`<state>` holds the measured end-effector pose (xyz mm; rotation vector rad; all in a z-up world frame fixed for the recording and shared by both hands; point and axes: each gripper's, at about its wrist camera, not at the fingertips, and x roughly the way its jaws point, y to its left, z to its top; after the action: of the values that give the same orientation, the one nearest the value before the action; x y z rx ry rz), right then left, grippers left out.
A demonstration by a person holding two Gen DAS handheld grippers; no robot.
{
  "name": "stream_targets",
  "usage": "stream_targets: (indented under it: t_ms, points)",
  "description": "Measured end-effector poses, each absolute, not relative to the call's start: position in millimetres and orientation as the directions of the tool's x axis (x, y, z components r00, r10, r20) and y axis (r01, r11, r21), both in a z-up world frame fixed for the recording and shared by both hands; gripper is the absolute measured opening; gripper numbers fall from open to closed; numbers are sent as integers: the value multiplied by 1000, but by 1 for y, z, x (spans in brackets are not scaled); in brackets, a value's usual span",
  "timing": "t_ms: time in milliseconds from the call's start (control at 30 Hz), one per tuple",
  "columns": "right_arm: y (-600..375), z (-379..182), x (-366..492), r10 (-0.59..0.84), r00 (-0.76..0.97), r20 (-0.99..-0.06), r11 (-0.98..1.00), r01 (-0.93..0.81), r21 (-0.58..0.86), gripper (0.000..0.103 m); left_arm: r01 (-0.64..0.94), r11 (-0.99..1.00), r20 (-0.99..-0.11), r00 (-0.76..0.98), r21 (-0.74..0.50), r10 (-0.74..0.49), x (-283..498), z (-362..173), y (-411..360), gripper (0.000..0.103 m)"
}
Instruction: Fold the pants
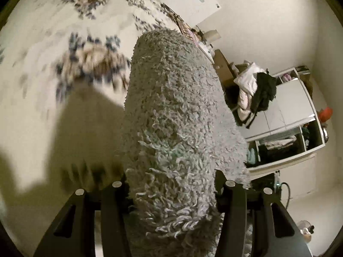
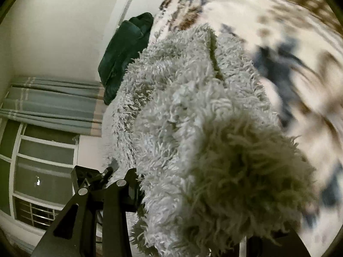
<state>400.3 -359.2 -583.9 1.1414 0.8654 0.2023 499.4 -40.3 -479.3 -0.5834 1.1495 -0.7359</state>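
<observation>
Fleece fills the space nearest each lens: your left gripper has its jaws clamped on a thick bunch of the shaggy grey pants, which run from between the black fingers up and away over the middle of the view. Your right gripper is closed on the same pants too, though only its left finger is clear; the pile spills over and hides the right one, so judge that grip by the cloth bunched between the fingers. You look to be in the carry-over step of a fold, one end of the garment raised off the bed in both claws while the rest trails down and away onto the floral bedspread. Next you need to bring both ends across together, level with each other, and lay them onto the far part of the pants so the edges meet; let go only once the cloth rests flat. Farther off, a dark green garment lies at the bed's far edge, well apart from the pants
</observation>
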Motion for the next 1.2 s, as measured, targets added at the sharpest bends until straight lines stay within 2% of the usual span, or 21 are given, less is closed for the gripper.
stream_targets:
  t_ms: [100,233,333,400,500,567,600,633,700,800,867,967,1067,1200]
  points:
    - [-355,-593,472,538,668,-514,477,261,839,43,227,657,-609,251,-719,-753,544,-500,-33,47]
    - [-367,-625,522,537,637,-553,508,279,815,43,192,678,-634,248,-709,-733,587,-535,-30,47]
    - [-368,-644,551,537,600,-593,529,307,791,43,164,693,-658,224,-702,-719,599,-560,-27,48]
    - [-368,-647,559,547,583,-600,528,316,788,44,154,695,-662,218,-702,-717,600,-563,-25,52]
    - [-370,-648,568,538,534,-652,561,351,750,55,139,738,-705,221,-661,-673,592,-557,-28,61]
    - [-370,-649,564,519,502,-692,592,372,714,61,143,799,-762,243,-584,-600,581,-543,-35,68]
    - [-371,-649,554,503,491,-711,616,373,693,68,149,821,-780,257,-552,-571,580,-538,-38,73]
    - [-368,-643,556,470,477,-743,655,375,655,77,166,859,-813,278,-484,-512,572,-528,-43,76]
    - [-359,-629,551,393,453,-800,732,371,571,82,181,902,-850,304,-392,-430,564,-518,-51,83]
    - [-346,-608,547,237,415,-879,834,377,403,96,209,940,-878,349,-268,-328,546,-499,-63,87]
    - [-334,-590,543,91,388,-917,891,379,249,97,216,955,-885,377,-202,-273,532,-487,-70,87]
    - [-321,-562,533,-62,372,-926,914,395,98,103,219,968,-887,415,-120,-204,522,-474,-80,87]
    - [-319,-534,511,-161,384,-909,909,416,15,103,210,975,-884,440,-72,-160,518,-459,-88,87]
    - [-319,-489,474,-201,395,-896,905,425,-16,103,189,981,-872,473,-40,-126,496,-424,-91,87]
